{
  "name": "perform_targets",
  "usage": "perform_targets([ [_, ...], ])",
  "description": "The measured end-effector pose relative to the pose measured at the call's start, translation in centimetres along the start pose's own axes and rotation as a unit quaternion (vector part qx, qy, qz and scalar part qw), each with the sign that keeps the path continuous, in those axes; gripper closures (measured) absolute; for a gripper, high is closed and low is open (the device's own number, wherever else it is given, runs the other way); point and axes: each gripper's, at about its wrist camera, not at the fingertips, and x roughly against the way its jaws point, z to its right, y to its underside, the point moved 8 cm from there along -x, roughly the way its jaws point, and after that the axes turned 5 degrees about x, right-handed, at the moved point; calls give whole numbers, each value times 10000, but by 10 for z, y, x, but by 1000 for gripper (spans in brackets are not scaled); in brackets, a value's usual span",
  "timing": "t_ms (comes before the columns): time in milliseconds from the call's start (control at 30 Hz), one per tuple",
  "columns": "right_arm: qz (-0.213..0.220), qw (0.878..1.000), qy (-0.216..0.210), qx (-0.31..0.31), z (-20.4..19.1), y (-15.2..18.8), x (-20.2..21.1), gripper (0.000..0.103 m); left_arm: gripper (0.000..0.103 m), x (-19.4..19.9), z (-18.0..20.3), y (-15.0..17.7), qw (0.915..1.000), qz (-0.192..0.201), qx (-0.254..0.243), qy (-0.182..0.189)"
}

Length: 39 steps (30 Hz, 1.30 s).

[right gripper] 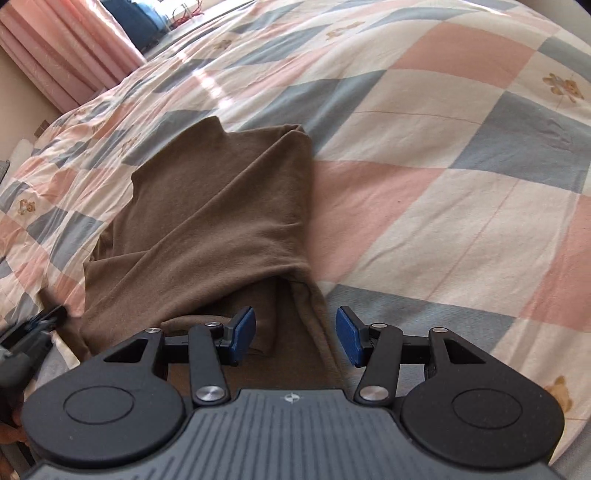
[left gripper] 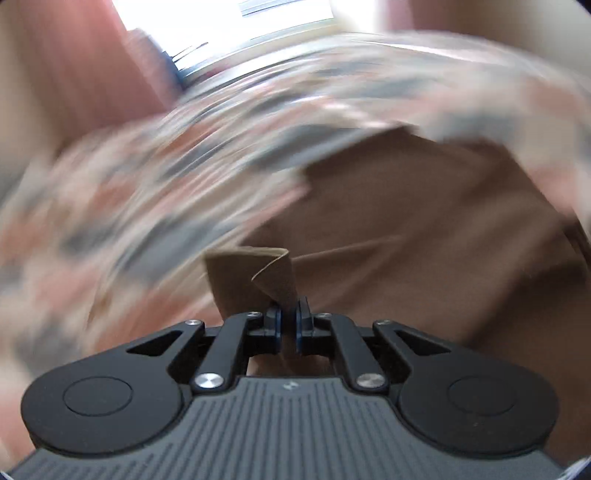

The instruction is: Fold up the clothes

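A brown long-sleeved top (right gripper: 207, 206) lies partly folded on the bed, its high collar pointing away from me. My left gripper (left gripper: 289, 314) is shut on a corner of this brown top (left gripper: 258, 280), and the cloth stands up between the blue pads. The left wrist view is heavily blurred by motion. My right gripper (right gripper: 295, 332) is open just above the near end of the top, with the brown cloth below and between its blue pads (right gripper: 243, 328). The left gripper (right gripper: 40, 321) shows at the far left edge of the right wrist view.
A quilt (right gripper: 424, 147) in pink, blue-grey and cream checks with small bear prints covers the bed. Pink curtains (right gripper: 62, 48) hang at the back left by a bright window. A dark blue object (right gripper: 129, 18) sits near the curtains.
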Motion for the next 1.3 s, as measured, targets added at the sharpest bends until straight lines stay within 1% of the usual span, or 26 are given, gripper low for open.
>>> perform_targets([
  [33,-8,10000,-1,2,2,0,0,51,93,-3,20,2,9986,16,-507,162],
  [67,-27,10000,-18,8,4,0,0,51,88,-8,32,7,9967,-46,-764,256],
  [133,-29,10000,-62,48,7,-1,1,51,88,-17,52,17,9920,-159,-1176,430],
  [167,-13,9999,-85,83,8,-1,2,50,87,-17,49,19,9934,-180,-1022,489],
  [233,50,9997,-132,201,8,-3,3,49,74,-11,31,15,9960,-231,-367,786],
  [267,75,9994,-186,272,6,-5,3,49,66,-2,19,12,9945,-198,71,1025],
  [300,105,9990,-247,352,3,-6,2,49,67,9,7,9,9904,-123,511,1278],
  [333,149,9982,-332,470,-2,-8,1,49,68,16,-5,5,9844,-25,913,1504],
  [367,204,9971,-418,596,-8,-11,1,49,76,22,-17,1,9767,68,1303,1702],
  [400,304,9954,-501,754,-16,-15,0,49,90,24,-29,-2,9691,131,1662,1816],
  [433,403,9933,-583,913,-23,-19,-1,49,94,22,-37,-2,9628,123,1950,1866],
  [467,504,9908,-665,1070,-31,-22,-2,49,97,12,-40,-1,9608,11,2084,1828],
  [533,596,9859,-782,1354,-42,-27,-11,49,99,-5,-46,1,9568,-188,2312,1755],
  [567,574,9839,-813,1487,-45,-28,-17,50,98,-9,-46,1,9573,-202,2307,1731],
  [600,421,9830,-755,1618,-45,-26,-29,50,98,-13,-47,2,9578,-216,2302,1706],
  [700,-100,9795,-329,1987,-34,-17,-58,50,96,-25,-50,3,9594,-258,2287,1632],
  [833,156,9812,-544,1845,-31,-31,-41,50,91,-41,-54,4,9613,-314,2266,1534],
  [867,182,9814,-600,1812,-31,-35,-41,49,89,-48,-53,6,9628,-407,2203,1512],
  [933,-229,9811,-535,1843,-27,-34,-56,49,88,-75,-44,20,9715,-1037,1600,1406],
  [967,-330,9802,-576,1866,-27,-40,-59,49,89,-79,-43,19,9738,-1074,1383,1452],
  [1000,-430,9791,-616,1888,-26,-46,-61,50,89,-78,-47,10,9729,-979,1324,1623],
  [1033,-488,9782,-672,1905,-26,-54,-63,50,89,-76,-56,-2,9700,-860,1381,1804],
  [1100,-256,9773,-909,1894,-29,-87,-59,50,88,-80,-79,-27,9630,-620,1633,2052],
  [1167,-33,9757,-1138,1874,-32,-120,-57,50,86,-102,-104,-51,9526,-515,2040,2195],
  [1233,30,9740,-1280,1869,-38,-154,-75,50,84,-128,-120,-71,9441,-532,2310,2290],
  [1300,109,9712,-1359,1952,-49,-186,-98,50,74,-162,-123,-88,9392,-609,2388,2390],
])
